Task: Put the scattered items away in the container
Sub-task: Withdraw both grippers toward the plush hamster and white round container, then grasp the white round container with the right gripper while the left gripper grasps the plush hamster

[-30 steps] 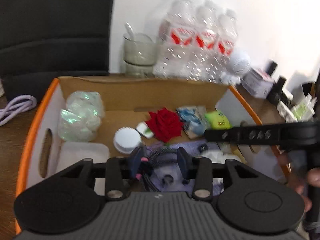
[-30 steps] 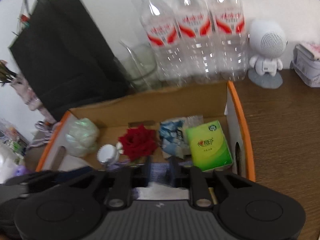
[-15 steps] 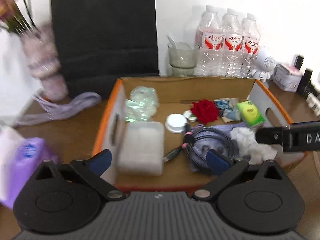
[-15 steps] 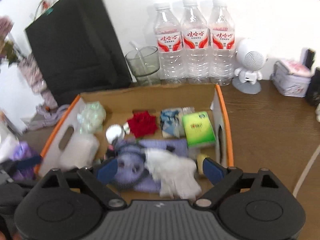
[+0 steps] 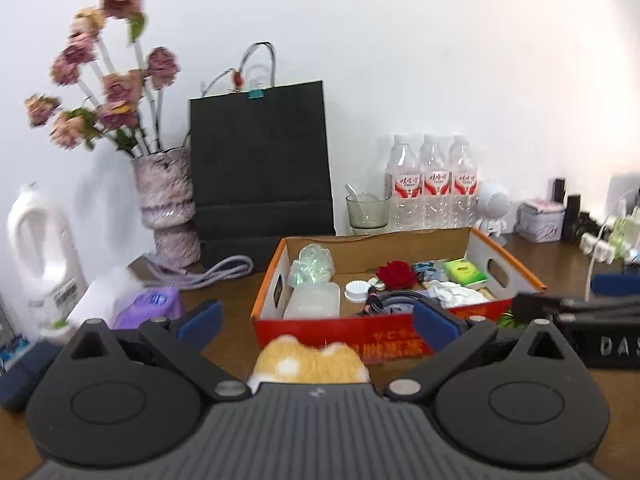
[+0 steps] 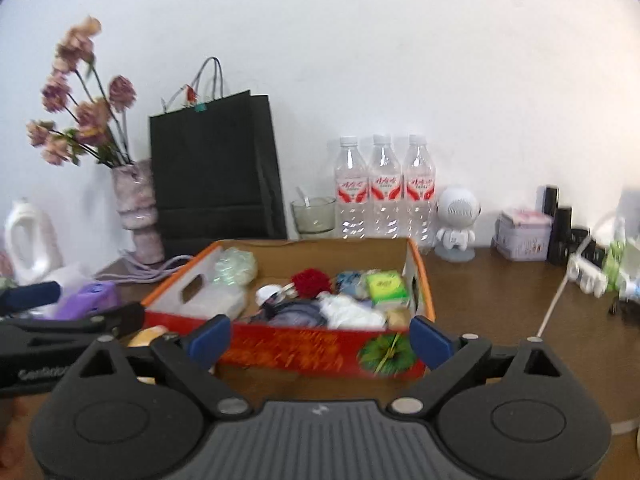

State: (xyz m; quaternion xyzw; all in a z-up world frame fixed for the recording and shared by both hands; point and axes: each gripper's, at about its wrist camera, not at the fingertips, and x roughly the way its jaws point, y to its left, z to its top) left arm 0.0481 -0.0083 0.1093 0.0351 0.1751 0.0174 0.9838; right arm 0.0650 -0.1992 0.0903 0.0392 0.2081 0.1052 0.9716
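A red and orange cardboard box (image 5: 384,334) (image 6: 320,354) stands on the brown table. It holds a red rose (image 5: 397,273), a green tissue pack (image 5: 465,271), a white cloth (image 5: 456,293), a coiled cable (image 5: 394,304), a clear lidded tub (image 5: 314,300) and more. My left gripper (image 5: 316,320) is open and empty, in front of the box. An orange plush toy (image 5: 310,364) lies on the table just below it. My right gripper (image 6: 320,336) is open and empty, in front of the box.
A black paper bag (image 5: 260,164), a vase of dried flowers (image 5: 168,204), a glass (image 5: 367,212) and three water bottles (image 5: 434,184) line the wall. A purple pack (image 5: 148,306) and white jug (image 5: 40,248) sit left. A white robot figure (image 6: 456,220) and power strip (image 6: 592,276) sit right.
Both grippers opened over the box, leaving the cable and the white cloth inside, then pulled back and up to in front of the box. The plush toy came into view.
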